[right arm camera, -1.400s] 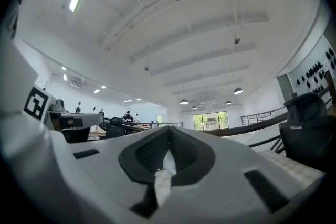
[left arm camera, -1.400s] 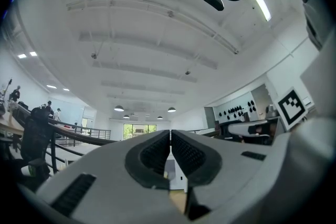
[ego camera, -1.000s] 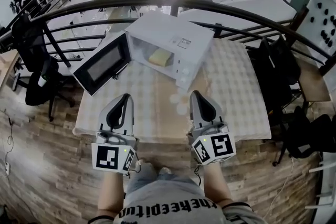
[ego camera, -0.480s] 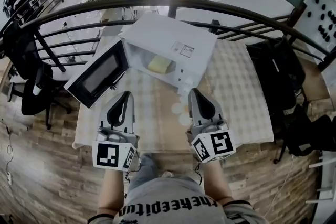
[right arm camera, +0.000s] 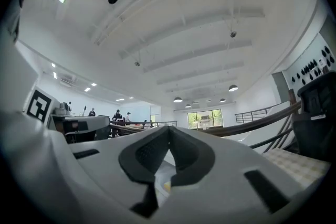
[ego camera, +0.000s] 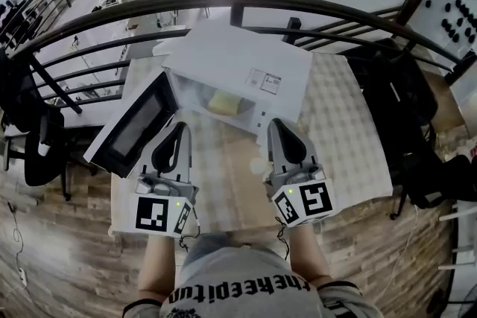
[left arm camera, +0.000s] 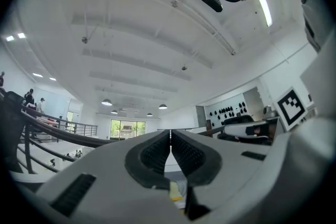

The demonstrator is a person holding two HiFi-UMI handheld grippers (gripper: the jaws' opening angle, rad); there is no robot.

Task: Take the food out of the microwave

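Food: yellow block (ego camera: 223, 102) inside the open microwave (ego camera: 238, 63), toward the table's (ego camera: 350, 138) far edge.
Door (ego camera: 138, 126): swung out left.
Left gripper (ego camera: 179, 127): jaws pressed together, empty, above the near edge.
Right gripper (ego camera: 279, 123): likewise closed, empty.

Only readable bit is the black lettering on the person's grey T-shirt (ego camera: 237, 285), something like "thekeepitu…". The sticker (ego camera: 264, 81) on top of the white box-shaped microwave (ego camera: 223, 56) is too small to read.
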